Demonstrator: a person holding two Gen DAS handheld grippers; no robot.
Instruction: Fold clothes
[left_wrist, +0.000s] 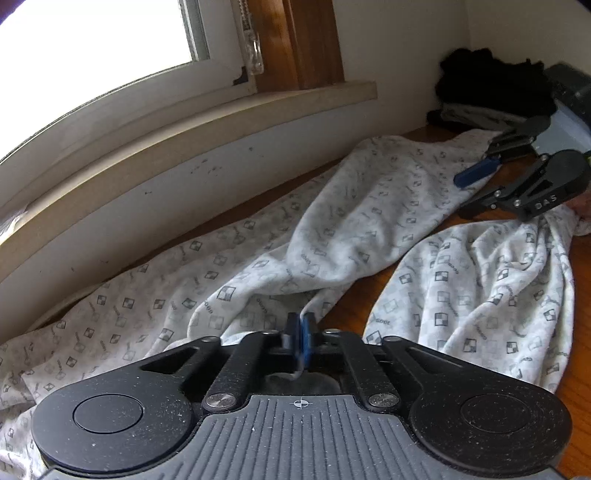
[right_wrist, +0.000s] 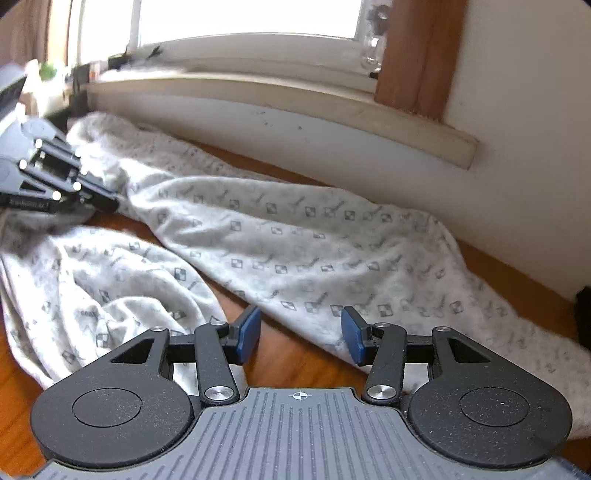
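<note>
Left gripper (left_wrist: 300, 334) fingers pinched on patterned white pyjama trousers (left_wrist: 369, 214) (spread over wooden surface (right_wrist: 280, 354)); right gripper (right_wrist: 301, 334) fingers wide apart, holding nothing, just above trouser leg.

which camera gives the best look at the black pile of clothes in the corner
The left wrist view. There the black pile of clothes sits in full view in the far corner beside the wall, above the patterned garment. The right wrist view catches only a dark sliver at its right edge, too little to identify.
</note>
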